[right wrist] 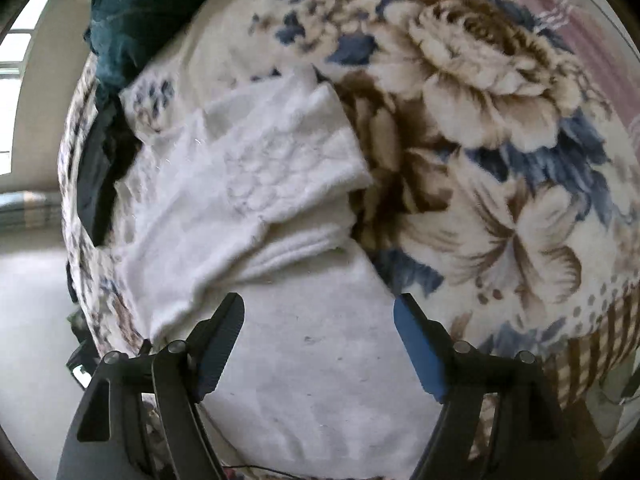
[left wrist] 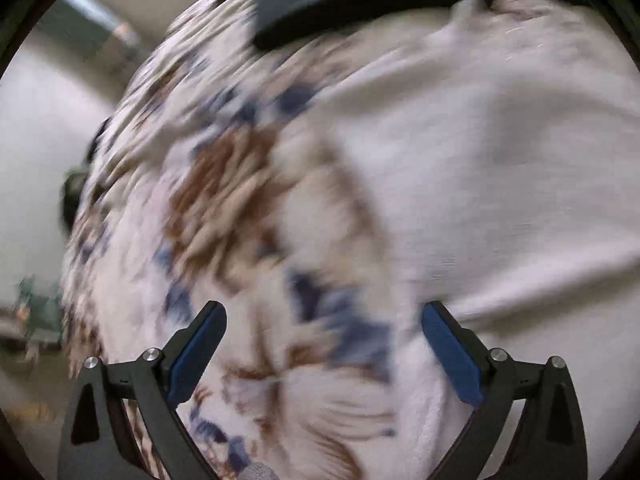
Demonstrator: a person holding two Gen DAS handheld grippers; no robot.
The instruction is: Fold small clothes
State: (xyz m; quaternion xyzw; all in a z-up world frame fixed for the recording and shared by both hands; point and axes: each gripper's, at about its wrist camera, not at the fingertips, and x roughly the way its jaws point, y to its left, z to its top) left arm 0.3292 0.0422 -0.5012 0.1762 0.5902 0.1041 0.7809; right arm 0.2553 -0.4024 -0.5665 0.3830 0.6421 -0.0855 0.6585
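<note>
Right now I have both tongs pointing steeply down over a bed covered by a floral blanket (right wrist: 492, 128) in cream, brown and blue. My right tongs (right wrist: 319, 322) are spread wide, nothing between the pads, hovering over the white garment (right wrist: 256, 184) that lies on the blanket. The garment is fleecy, partly folded, with a sleeve laid across its upper part and a ribbed edge showing under it; its plain lower panel fills the space beneath the blue pads. A dark teal cloth (right wrist: 132, 12) is bunched at the blanket's far left corner. My left tongs (left wrist: 323, 334) are also spread and empty, above the blanket just beside the garment's edge (left wrist: 500, 184); that view is blurred. A dark item (left wrist: 340, 4) lies at the top.
</note>
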